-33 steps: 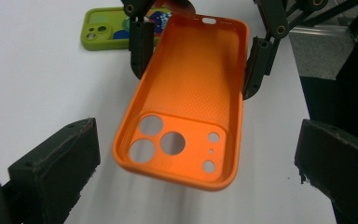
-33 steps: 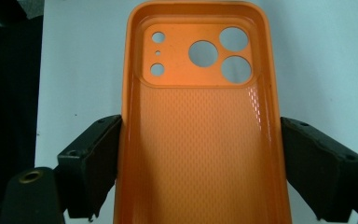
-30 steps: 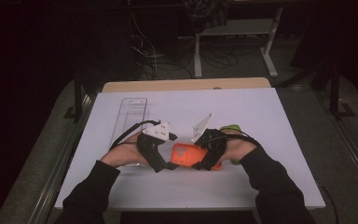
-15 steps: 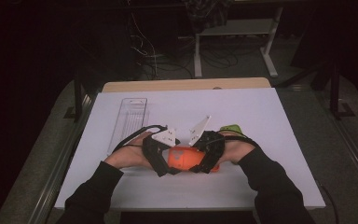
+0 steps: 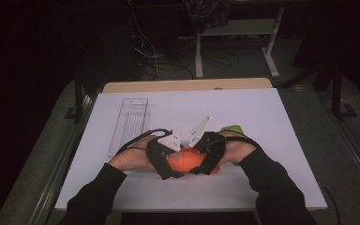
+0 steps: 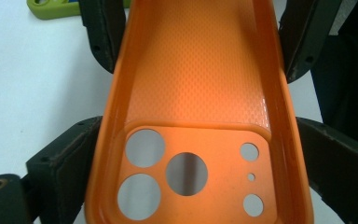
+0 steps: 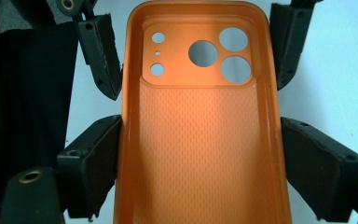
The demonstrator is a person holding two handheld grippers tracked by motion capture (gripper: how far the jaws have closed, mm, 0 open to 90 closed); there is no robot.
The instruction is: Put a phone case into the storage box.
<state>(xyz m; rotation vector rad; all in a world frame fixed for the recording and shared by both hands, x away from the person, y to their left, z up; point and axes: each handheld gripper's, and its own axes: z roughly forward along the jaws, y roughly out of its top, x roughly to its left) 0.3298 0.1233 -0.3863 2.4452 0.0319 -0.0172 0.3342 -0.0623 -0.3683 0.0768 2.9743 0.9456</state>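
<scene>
I have the orange phone case (image 5: 187,161) low over the white counter (image 5: 272,122), inside facing up, a tool on each end. My left tool (image 6: 186,168) has just been closing onto the camera-cutout end; my right tool (image 7: 200,158) clamps the plain end. It looks light, rubbery and bendy (slick too), so I'd grip the long side walls.
</scene>
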